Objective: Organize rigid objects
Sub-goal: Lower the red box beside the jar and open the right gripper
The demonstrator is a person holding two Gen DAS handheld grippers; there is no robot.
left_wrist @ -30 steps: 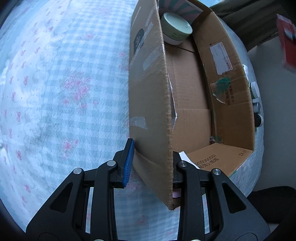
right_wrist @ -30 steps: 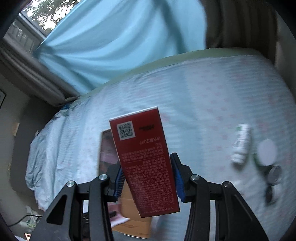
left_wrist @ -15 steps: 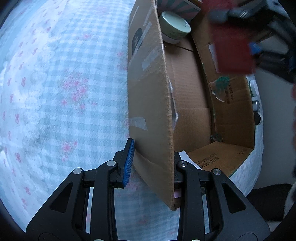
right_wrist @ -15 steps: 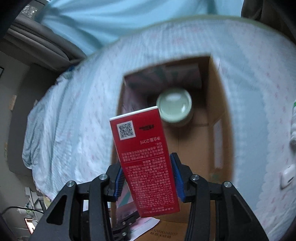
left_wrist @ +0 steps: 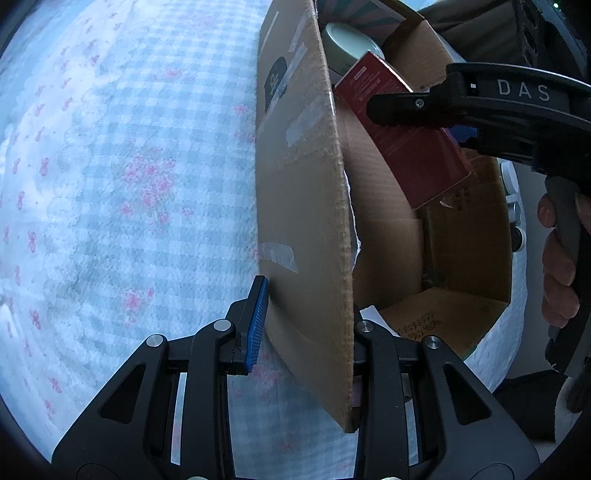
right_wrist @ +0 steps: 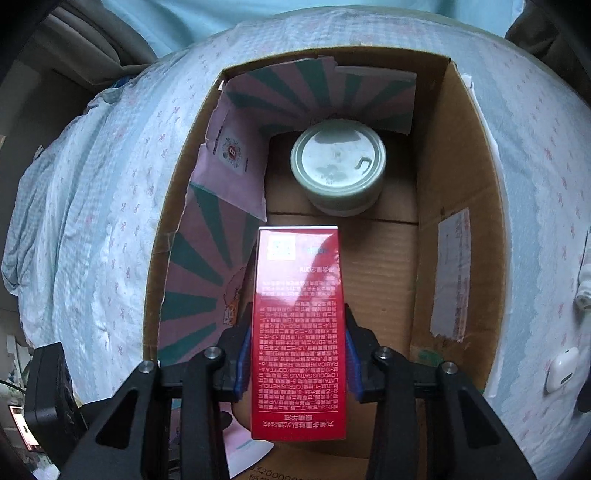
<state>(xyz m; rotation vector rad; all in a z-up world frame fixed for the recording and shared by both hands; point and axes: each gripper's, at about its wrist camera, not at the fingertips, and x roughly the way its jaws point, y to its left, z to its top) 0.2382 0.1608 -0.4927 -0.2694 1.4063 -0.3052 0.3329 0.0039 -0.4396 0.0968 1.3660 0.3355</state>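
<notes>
In the left wrist view, the left gripper at lower centre clamps the near wall of the cardboard box, with the red carton upper right, while the right wrist view alone shows the right gripper clamped on that carton above the box floor, below a green-lidded jar at centre.

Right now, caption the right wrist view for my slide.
Right gripper holds red carton over open cardboard box.

- You face a bed under a pale blue gingham sheet with pink bows.
- Beyond the bed, a light blue curtain hangs.
- Daylight is soft and dim.
</notes>
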